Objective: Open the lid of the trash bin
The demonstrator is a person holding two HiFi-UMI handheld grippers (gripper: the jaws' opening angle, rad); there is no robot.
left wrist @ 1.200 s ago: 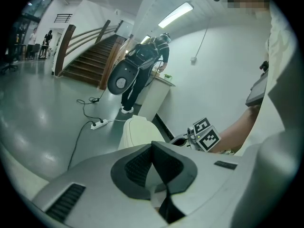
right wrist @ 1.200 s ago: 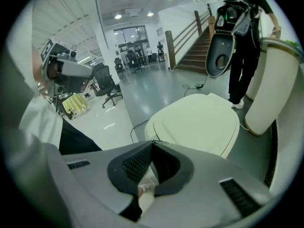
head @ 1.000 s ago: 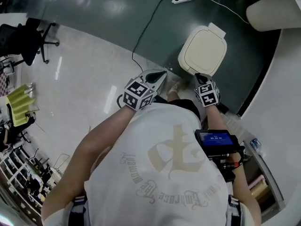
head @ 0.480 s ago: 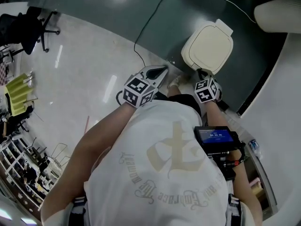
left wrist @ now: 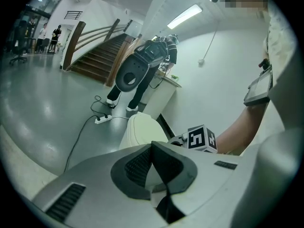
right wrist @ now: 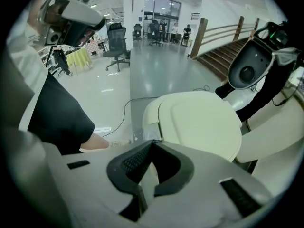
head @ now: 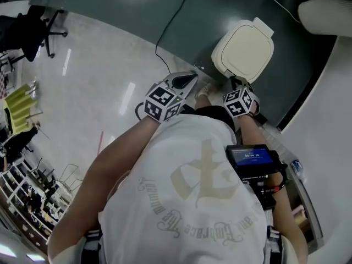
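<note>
The trash bin [right wrist: 149, 114] has its lid [right wrist: 199, 122] shut, just ahead of the right gripper [right wrist: 152, 144], whose jaws meet on nothing, and the left gripper [left wrist: 152, 145] is the same, held off to the side. Best to slide the closed tips under the lid's front lip, then lift steadily toward the hinge

I'm in a big open office lobby: glossy polished floor [head: 93, 70], wheeled office chairs [right wrist: 116, 39], glass doors [right wrist: 161, 11] far back, strip ceiling lights [left wrist: 187, 15]. A wide staircase [left wrist: 95, 56] with wooden handrails rises at one side. A power strip [left wrist: 101, 119] trails its cable across the floor.
</note>
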